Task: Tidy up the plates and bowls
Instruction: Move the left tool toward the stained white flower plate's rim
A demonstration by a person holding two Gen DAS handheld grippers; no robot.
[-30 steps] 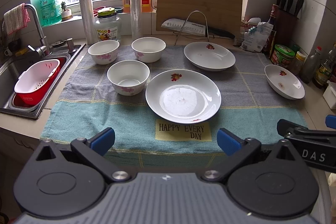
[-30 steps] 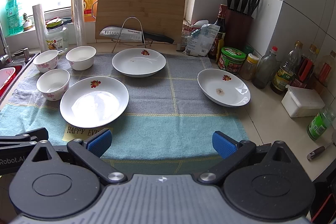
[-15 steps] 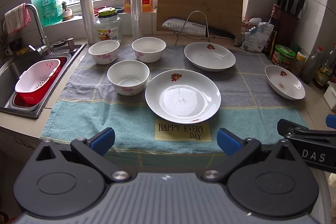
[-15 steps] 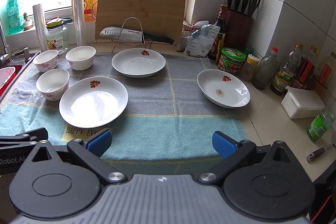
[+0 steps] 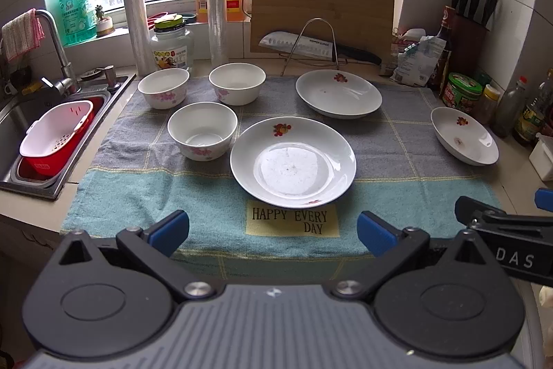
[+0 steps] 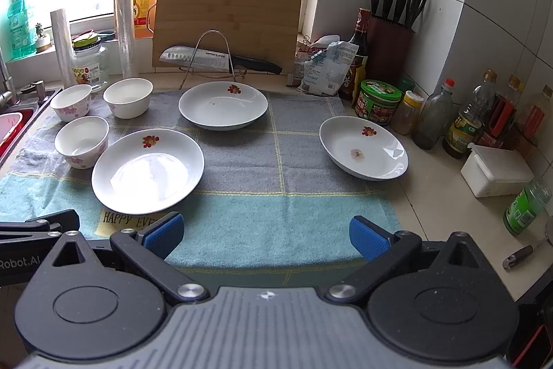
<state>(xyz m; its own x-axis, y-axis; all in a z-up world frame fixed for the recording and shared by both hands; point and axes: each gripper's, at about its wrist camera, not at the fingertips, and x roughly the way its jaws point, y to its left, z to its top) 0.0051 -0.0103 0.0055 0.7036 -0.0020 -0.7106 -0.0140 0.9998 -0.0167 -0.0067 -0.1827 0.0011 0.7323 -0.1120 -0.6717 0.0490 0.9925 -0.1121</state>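
Three white flowered bowls stand on the towel at the left: a near bowl (image 5: 202, 130), a far left bowl (image 5: 163, 88) and a far bowl (image 5: 237, 83). Three white plates with a red flower lie there too: a near plate (image 5: 293, 162), a far plate (image 5: 338, 93) and a right plate (image 5: 464, 140) at the towel's right edge. They also show in the right wrist view: near plate (image 6: 148, 170), far plate (image 6: 223, 105), right plate (image 6: 363, 147). My left gripper (image 5: 273, 229) and right gripper (image 6: 264, 236) are open and empty, above the towel's front edge.
A sink (image 5: 20, 113) with a red and white basket (image 5: 57, 135) lies at the left. A cutting board (image 5: 321, 9), a knife on a wire stand (image 5: 311, 45), jars and bottles line the back. Bottles (image 6: 463, 130) and a white box (image 6: 496, 170) crowd the right.
Both grippers have crept slightly forward and the views have shifted a little; the dishes have not moved and both grippers stay open.
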